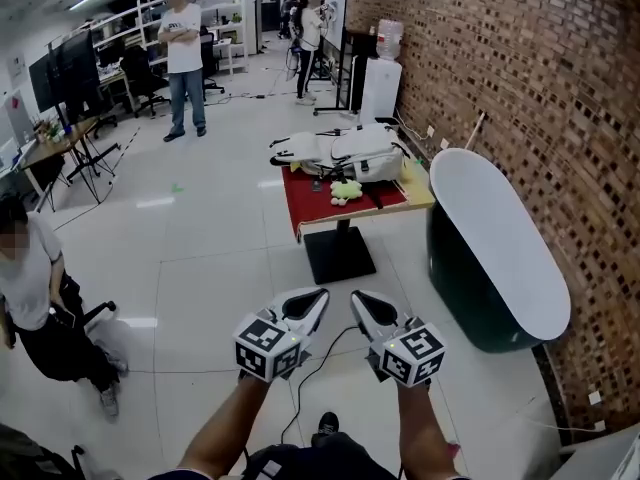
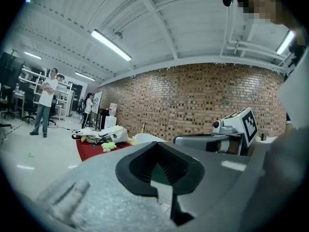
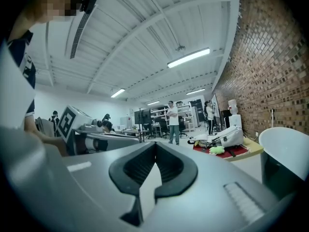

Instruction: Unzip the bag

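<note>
A white and grey bag (image 1: 345, 155) lies on a small table (image 1: 330, 225) with a red cloth, far ahead of me. A green plush toy (image 1: 346, 190) sits in front of it. Both grippers are held low near my body, well short of the table. My left gripper (image 1: 314, 298) is shut with nothing in it, and so is my right gripper (image 1: 361, 302). In the left gripper view the shut left gripper (image 2: 157, 148) points towards the distant bag (image 2: 104, 134). In the right gripper view the shut right gripper (image 3: 155, 146) points the same way, with the bag (image 3: 227, 137) far off.
A white tub with dark sides (image 1: 495, 253) stands right of the table along the brick wall (image 1: 520, 78). A person (image 1: 30, 288) crouches at the left, and two others (image 1: 185, 58) stand further back. Bare tiled floor lies between me and the table.
</note>
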`<state>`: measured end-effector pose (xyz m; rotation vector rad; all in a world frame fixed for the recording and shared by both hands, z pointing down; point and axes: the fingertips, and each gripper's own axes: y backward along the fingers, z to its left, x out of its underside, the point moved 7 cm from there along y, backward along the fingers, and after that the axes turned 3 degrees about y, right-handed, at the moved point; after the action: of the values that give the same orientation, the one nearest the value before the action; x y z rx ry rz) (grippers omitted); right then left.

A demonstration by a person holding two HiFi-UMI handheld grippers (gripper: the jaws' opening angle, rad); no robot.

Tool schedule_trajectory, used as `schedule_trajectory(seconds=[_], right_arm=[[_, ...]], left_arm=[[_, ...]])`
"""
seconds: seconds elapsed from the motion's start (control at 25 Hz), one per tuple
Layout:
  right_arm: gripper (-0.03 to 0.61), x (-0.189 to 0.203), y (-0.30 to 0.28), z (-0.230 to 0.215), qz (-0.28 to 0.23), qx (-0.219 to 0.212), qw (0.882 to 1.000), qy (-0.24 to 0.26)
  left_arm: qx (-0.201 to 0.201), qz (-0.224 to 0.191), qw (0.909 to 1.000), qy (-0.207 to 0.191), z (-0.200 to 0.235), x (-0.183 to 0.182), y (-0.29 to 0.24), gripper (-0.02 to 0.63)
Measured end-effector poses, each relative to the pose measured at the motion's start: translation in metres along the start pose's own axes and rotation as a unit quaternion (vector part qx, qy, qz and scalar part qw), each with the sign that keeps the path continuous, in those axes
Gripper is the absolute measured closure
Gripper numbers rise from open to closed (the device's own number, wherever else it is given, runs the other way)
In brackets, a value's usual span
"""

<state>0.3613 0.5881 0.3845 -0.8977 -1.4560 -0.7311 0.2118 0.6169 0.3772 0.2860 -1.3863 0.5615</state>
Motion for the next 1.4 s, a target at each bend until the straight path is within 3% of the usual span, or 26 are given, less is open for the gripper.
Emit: schedule_trajectory(seconds=[0.36,0.68,1.12,1.4], right_arm=[[0.575,-0.012,-0.039,-0.074,-0.001,-0.024,1.000,-0.007],[0.575,-0.005,-0.088,-0.118,0.018,-0.012,1.000,-0.008],[0.575,-0.012,-0.228,-0.168,0.060,0.051,0.997,-0.015],[0.575,-0.019,-0.296,-0.200,0.078,0.094,0.992,-0.010]], left_arm=[[-0.020,0.017,0.9996,0.004,0.032,-0.018,-0.070,0.612],[-0.015,0.007,0.9998,0.005,0.091,-0.020,-0.122,0.612],[0.025,0.009,0.9992,0.029,0.248,-0.035,-0.184,0.612],[0.061,0.016,0.9973,0.038,0.326,-0.046,-0.231,0.612]])
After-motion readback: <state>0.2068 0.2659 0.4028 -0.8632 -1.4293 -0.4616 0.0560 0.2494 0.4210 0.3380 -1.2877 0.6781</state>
